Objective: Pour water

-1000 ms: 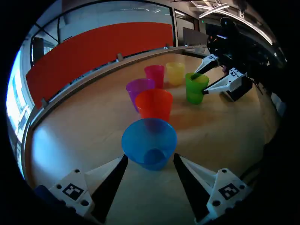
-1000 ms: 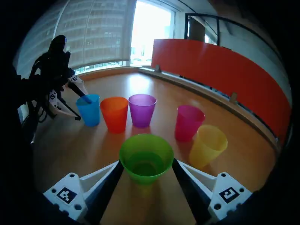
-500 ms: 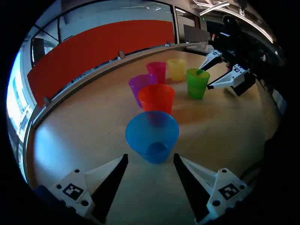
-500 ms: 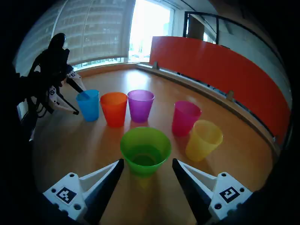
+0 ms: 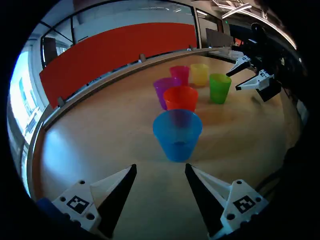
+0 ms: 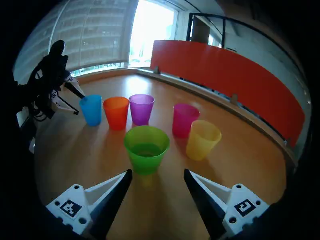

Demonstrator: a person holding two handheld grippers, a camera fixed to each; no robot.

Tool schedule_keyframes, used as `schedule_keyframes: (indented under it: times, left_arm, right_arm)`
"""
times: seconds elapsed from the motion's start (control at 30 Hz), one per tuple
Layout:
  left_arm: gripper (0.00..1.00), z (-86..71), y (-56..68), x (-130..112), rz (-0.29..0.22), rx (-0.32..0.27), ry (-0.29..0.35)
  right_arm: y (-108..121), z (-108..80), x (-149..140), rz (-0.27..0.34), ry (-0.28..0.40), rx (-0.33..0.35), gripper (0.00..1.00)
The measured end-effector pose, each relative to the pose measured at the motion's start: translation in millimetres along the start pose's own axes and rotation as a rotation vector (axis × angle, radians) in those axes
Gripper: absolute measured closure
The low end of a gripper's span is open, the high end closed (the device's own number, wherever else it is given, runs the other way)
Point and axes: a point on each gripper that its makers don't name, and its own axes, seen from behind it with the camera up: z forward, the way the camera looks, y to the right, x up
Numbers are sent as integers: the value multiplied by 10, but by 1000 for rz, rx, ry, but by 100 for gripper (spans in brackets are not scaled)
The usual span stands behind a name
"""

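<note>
The left gripper [image 5: 160,165] is held wide open, empty, short of the blue cup [image 5: 177,136]; the right gripper [image 6: 157,171] is spread likewise before the green cup [image 6: 146,154]

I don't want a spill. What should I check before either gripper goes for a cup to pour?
1. The left gripper has open, empty jaws: ok.
2. The right gripper has open, empty jaws: ok.
3. The blue cup stands upright just ahead of the left gripper: ok.
4. The green cup stands upright just ahead of the right gripper: ok.
5. Room for a finger between the blue cup and the orange cup: narrow gap, cannot tell.
6. Water level in either cup: cannot tell.
</note>
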Motion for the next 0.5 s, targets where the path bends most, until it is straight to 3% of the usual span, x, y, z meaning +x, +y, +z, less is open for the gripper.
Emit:
schedule_keyframes:
  times: [0.5]
  left_arm:
    - [10,-172,-291,65,-47,107,47]
  right_arm:
    - [204,-285,-6,83,62,-122,0]
